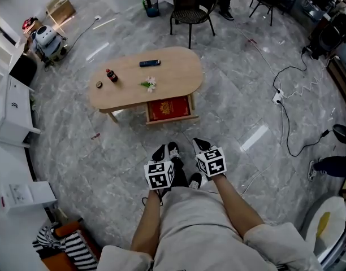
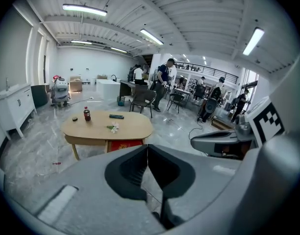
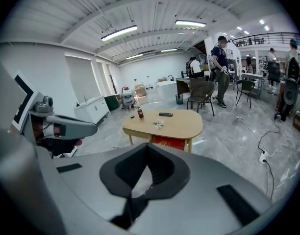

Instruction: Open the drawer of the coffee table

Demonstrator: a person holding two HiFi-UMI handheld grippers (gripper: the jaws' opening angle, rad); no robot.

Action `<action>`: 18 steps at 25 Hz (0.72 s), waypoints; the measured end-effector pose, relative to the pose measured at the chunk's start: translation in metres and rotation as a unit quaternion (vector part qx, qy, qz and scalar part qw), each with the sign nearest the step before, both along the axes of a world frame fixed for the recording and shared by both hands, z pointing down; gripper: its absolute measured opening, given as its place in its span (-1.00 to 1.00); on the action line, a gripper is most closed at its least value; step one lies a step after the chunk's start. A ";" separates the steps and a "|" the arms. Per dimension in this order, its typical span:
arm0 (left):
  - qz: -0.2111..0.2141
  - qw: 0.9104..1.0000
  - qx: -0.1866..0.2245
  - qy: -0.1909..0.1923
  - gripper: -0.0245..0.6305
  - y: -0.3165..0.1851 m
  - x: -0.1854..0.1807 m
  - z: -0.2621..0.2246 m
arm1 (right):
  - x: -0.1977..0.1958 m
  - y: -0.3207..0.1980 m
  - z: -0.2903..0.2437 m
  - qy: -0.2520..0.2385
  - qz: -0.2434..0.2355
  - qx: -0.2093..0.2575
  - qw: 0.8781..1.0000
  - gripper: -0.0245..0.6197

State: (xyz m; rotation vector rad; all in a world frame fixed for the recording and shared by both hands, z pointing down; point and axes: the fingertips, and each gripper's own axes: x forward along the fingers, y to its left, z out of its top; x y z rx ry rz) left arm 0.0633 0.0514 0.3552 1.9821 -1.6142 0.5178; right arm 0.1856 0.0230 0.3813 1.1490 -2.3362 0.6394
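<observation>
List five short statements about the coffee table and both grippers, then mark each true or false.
1. The drawer of the coffee table stands pulled out, with a red item inside. True.
2. The left gripper is clamped on the drawer's front. False: it is shut on nothing, well short of the table.
3. A dark bottle stands upright on the tabletop. True.
4. The remote lies on the floor. False: the remote lies on the tabletop.
5. The right gripper has its jaws wide apart. False: they are together, with nothing between them.
</observation>
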 end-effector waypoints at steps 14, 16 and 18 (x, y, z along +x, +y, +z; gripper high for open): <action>-0.024 1.000 -0.006 0.011 -0.89 0.006 -0.007 0.000 | 0.001 0.002 -0.007 0.004 0.010 0.019 1.000 -0.88; -0.021 1.000 -0.006 0.010 -0.89 0.006 -0.006 0.000 | 0.002 0.002 -0.007 0.004 0.013 0.020 1.000 -0.88; -0.018 1.000 -0.006 0.010 -0.89 0.006 -0.005 0.000 | 0.004 0.003 -0.007 0.003 0.016 0.020 1.000 -0.88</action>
